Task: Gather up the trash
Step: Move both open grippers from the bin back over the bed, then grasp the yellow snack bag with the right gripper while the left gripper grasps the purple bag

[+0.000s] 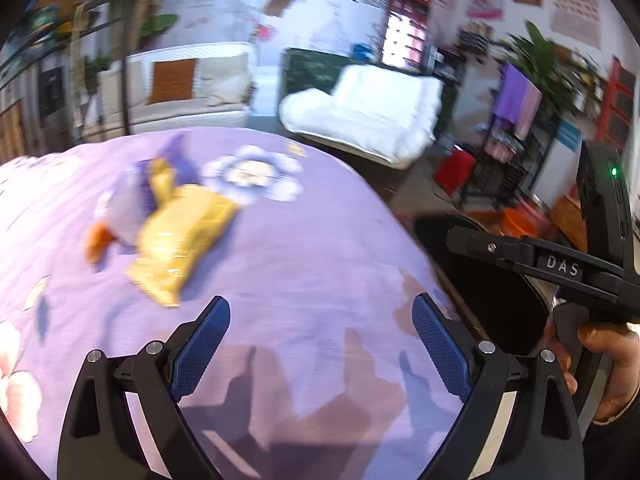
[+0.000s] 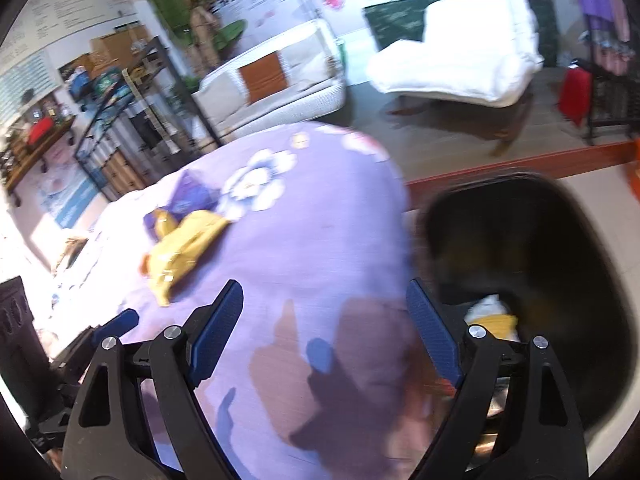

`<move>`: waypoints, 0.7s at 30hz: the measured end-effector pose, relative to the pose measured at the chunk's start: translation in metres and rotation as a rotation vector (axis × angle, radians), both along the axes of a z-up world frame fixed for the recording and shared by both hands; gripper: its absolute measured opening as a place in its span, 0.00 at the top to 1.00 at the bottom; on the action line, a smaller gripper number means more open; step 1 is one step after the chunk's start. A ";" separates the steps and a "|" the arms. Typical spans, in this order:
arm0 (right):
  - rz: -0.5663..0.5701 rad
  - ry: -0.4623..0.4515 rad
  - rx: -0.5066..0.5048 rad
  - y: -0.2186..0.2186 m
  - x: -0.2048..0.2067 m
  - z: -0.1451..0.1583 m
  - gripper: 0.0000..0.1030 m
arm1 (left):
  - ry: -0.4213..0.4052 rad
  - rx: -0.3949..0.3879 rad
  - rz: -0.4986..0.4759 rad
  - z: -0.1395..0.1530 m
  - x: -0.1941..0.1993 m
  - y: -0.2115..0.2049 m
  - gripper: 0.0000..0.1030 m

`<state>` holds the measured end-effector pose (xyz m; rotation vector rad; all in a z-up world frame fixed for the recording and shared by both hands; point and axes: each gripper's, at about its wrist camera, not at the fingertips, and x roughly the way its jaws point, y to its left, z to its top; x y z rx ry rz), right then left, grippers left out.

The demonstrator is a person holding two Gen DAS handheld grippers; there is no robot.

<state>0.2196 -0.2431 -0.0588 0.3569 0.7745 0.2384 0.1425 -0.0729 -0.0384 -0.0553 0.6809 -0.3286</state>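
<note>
Two grippers, both spread wide w/ nothing between the pads: left gripper, right gripper. Yellow wrapper lies on the purple floral sheet, up-left of both, a purple packet just behind it. Go for the yellow one first; approach low, pinch a raised edge, don't snag the sheet. Only the right wrist view shows inside the black bin: trash already there. Left view shows your hand on the other tool.

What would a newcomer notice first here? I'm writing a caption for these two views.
The yellow wrapper lies crumpled on the purple flowered bedspread, ahead of the open left gripper, with a purple wrapper just behind it. Off the bed's right edge stands a black bin with yellow and white trash inside.
</note>
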 end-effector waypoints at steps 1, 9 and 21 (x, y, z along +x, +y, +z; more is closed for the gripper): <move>0.023 0.006 0.015 0.009 0.005 0.001 0.19 | -0.005 -0.007 0.021 0.001 0.000 0.008 0.11; 0.195 0.065 0.120 0.093 0.046 -0.001 0.19 | 0.013 -0.034 0.185 -0.002 0.001 0.085 0.11; 0.274 0.252 0.218 0.187 0.122 -0.039 0.23 | 0.052 -0.045 0.246 -0.010 0.008 0.141 0.11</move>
